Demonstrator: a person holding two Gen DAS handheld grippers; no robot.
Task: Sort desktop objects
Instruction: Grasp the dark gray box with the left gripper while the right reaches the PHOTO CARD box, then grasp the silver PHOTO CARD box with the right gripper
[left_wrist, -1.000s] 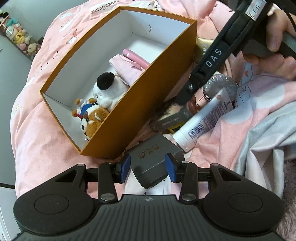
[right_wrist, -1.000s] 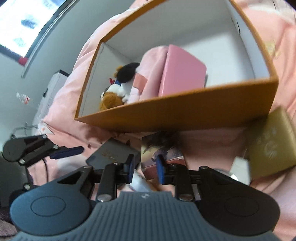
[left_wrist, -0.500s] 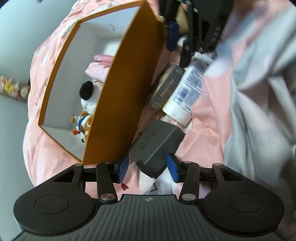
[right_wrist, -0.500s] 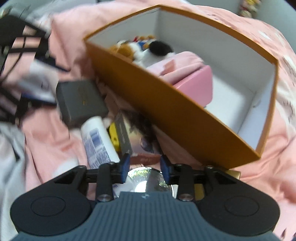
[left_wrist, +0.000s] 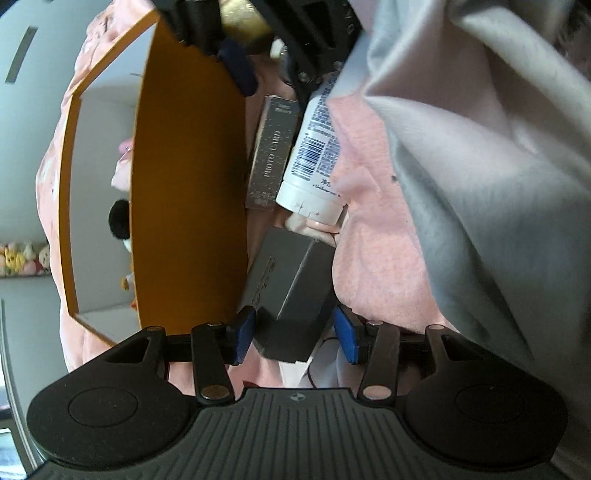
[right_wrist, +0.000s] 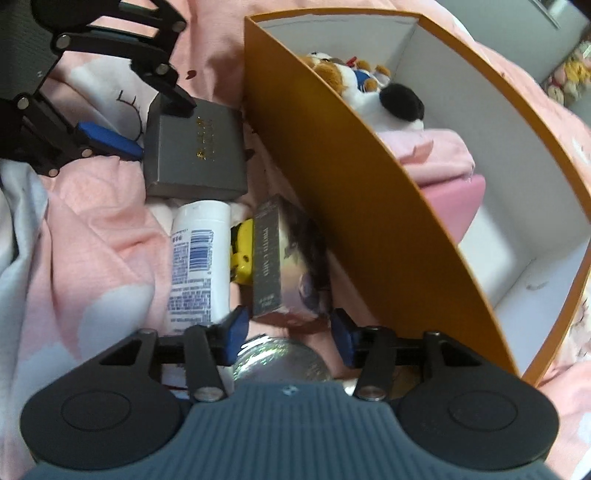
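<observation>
Grey box (left_wrist: 291, 295), lying on the bed just beside the orange box (left_wrist: 192, 192), is straddled by the left gripper (left_wrist: 295, 334), jaws just widened, not gripping; a corner-only closure could let it slip.

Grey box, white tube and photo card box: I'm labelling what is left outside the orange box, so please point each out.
grey box (right_wrist: 195, 147), right wrist view, top face.
white tube (right_wrist: 197, 258), right wrist view, barcode label.
photo card box (left_wrist: 271, 147), left wrist view, lettered side.
</observation>
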